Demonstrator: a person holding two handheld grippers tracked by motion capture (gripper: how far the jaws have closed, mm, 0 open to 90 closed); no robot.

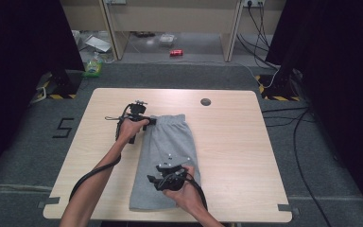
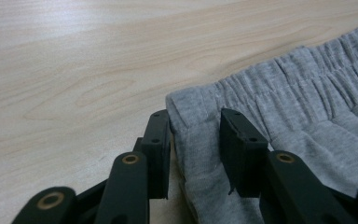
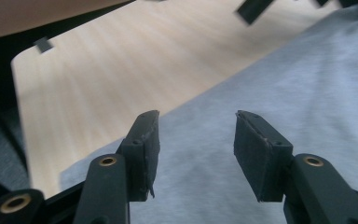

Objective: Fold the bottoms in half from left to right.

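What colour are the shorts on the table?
The shorts are plain light grey, with a ribbed elastic waistband. The left gripper view shows them best.

Shorts (image 1: 166, 158) lying mid-tabletop (image 1: 236, 156), waistband toward far edge, hems at near edge; round disc (image 1: 205, 101) near far edge.

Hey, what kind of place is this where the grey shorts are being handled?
Probably a lab or recording studio rather than a home. The wooden table stands on grey carpet between black curtains, cables run over the floor, and hazard-striped stand bases flank it. The grey shorts lie on the table.
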